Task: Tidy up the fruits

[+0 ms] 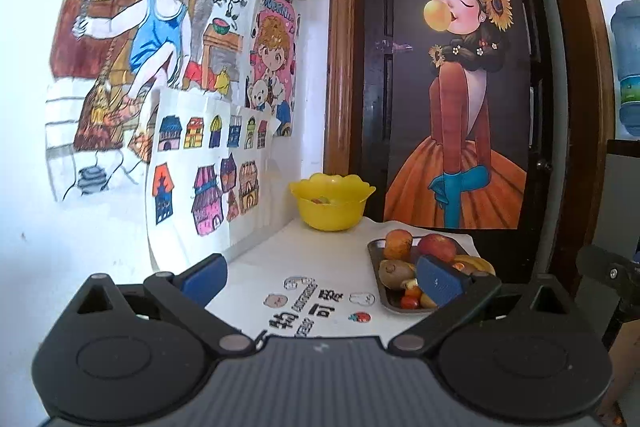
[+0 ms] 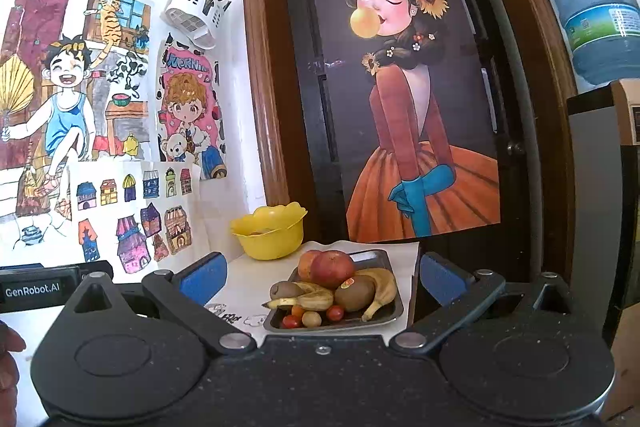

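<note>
I'm over the white worktop (image 2: 248,279), both grippers' fingers spread wide, holding nothing. Fruit fills the metal tray (image 2: 384,311); behind it, by the poster-covered door (image 2: 400,87), sits the yellow bowl (image 2: 272,231).

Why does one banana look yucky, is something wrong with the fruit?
The banana at the front of the metal tray has large brown patches, so it looks overripe or bruised. The other banana is mostly yellow. Nothing is spilled; the yellow bowl stands upright behind the tray.
</note>
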Available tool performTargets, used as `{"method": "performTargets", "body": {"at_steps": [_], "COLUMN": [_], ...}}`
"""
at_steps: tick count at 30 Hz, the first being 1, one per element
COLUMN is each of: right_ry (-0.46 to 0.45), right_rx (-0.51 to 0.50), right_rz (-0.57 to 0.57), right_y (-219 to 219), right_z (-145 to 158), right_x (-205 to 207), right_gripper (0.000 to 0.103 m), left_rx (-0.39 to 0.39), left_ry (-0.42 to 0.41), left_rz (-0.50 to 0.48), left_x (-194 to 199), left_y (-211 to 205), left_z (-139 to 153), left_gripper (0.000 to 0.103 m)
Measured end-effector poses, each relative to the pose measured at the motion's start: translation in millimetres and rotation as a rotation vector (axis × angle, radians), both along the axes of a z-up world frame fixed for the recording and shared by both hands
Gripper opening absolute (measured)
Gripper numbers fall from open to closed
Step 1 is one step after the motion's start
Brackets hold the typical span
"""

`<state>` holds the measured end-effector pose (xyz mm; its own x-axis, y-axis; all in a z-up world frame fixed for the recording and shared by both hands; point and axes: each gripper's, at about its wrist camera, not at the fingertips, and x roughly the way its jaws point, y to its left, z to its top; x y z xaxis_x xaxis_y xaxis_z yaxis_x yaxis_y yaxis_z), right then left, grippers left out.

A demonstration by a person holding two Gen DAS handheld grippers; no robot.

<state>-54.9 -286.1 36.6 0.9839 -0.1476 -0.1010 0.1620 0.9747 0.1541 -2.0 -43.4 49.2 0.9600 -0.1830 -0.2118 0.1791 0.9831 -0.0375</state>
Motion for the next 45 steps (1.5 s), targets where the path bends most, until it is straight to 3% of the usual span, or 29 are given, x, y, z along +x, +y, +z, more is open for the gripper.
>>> {"method": "performTargets", "body": {"at_steps": [8, 15, 25, 35, 45], "right_ry": [0.013, 0.08, 0.145, 0.173, 0.202], "right_rx": [-0.022, -0.053, -0.072, -0.117, -0.063], "right_rz": [-0.042, -0.106, -0.073, -0.065, -0.04], "right_y": [14.6, 36.2, 61.6, 80.6, 63.3], "right_z": [-2.1, -15.6, -36.9, -44.0, -54.6], "right_x": [-18.4, -20.6, -10.6, 14.2, 71.4], "right_gripper": [0.102, 0.102, 0.102, 0.102, 0.102], "left_rx": [-0.023, -0.032, -0.039, -0.03, 0.029], "left_ry": [0.02, 0.054, 0.119, 0.155, 0.206], "left_rz": [-0.004, 0.006, 0.003, 0.018, 0.025], "left_x": [-12.1, -11.1, 5.3, 28.2, 76.9], "left_y": [16.8, 28.5, 45.5, 59.0, 46.4], "left_z": [-11.3, -28.3, -53.5, -65.3, -71.2], "left_gripper": [0.103, 0.103, 0.103, 0.103, 0.103]}}
